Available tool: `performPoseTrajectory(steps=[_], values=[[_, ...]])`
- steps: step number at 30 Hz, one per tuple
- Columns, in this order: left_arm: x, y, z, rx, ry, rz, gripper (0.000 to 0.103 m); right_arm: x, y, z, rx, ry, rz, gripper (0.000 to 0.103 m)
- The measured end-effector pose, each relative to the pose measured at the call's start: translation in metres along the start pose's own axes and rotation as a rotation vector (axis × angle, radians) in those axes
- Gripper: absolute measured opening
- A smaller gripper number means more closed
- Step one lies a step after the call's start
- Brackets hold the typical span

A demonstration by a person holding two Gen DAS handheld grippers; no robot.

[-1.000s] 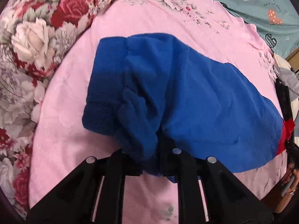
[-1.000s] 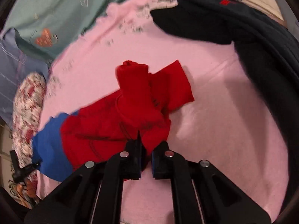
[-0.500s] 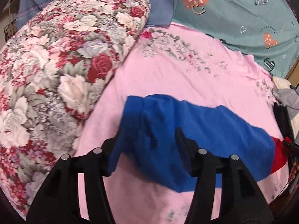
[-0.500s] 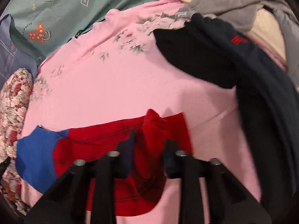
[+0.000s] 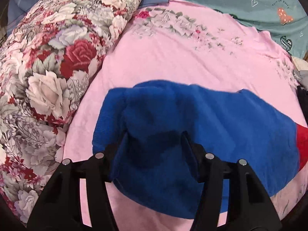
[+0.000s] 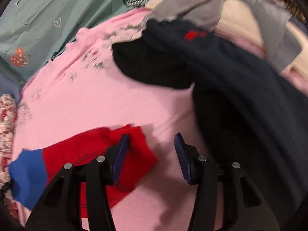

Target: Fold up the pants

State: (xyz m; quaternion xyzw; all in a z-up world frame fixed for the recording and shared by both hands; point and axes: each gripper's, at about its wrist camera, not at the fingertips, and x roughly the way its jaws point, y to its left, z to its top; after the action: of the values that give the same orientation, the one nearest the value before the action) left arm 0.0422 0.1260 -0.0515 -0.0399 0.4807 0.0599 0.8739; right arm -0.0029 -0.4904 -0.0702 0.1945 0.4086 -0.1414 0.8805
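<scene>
The pants lie folded on the pink sheet [image 5: 182, 57], with a blue half [image 5: 221, 119] and a red half [image 6: 80, 150]. My left gripper [image 5: 155, 134] is open just above the blue half. The blue cloth shows in the gap between its fingers, loose, with no pad pressing on it. In the right wrist view the red leg ends rest flat and a strip of blue [image 6: 27, 173] shows at the far left. My right gripper [image 6: 151, 136] is opening. Its left pad [image 6: 121, 154] hangs over the edge of the red cloth, and only bare pink sheet lies between the jaws.
A rolled floral quilt [image 5: 48, 67] borders the sheet on the left. A teal sheet with hearts [image 5: 240, 2] lies at the back. On the right, a dark navy garment [image 6: 240, 96] and grey clothes [image 6: 192, 5] are piled close to the red leg ends.
Both grippers have let go of the pants and drawn up and back. The left one released the blue bunch, the right one the red leg ends. The cloth now lies flatter.
</scene>
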Motion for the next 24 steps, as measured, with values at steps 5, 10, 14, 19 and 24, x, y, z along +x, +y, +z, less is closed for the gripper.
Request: performPoseTrajectory(steps=[5,10,14,19,24], values=[[-0.027,-0.019,0.013,0.048,-0.128,-0.073,0.068,-0.029,0.067,0.025,-0.162,-0.108,0.214,0.051],[-0.007,-0.049,0.029,0.076,-0.095,-0.124,0.068,0.015,0.221,0.004,-0.448,0.06,0.51,0.043],[0.012,-0.037,0.029,0.048,-0.062,-0.063,0.068,0.056,0.338,-0.031,-0.599,0.257,0.693,0.042],[0.009,0.009,0.011,-0.049,-0.039,-0.047,0.068,0.078,0.409,-0.072,-0.777,0.385,0.678,0.042],[0.015,0.028,0.006,-0.083,-0.04,0.024,0.068,0.076,0.422,-0.074,-0.848,0.357,0.67,0.012]])
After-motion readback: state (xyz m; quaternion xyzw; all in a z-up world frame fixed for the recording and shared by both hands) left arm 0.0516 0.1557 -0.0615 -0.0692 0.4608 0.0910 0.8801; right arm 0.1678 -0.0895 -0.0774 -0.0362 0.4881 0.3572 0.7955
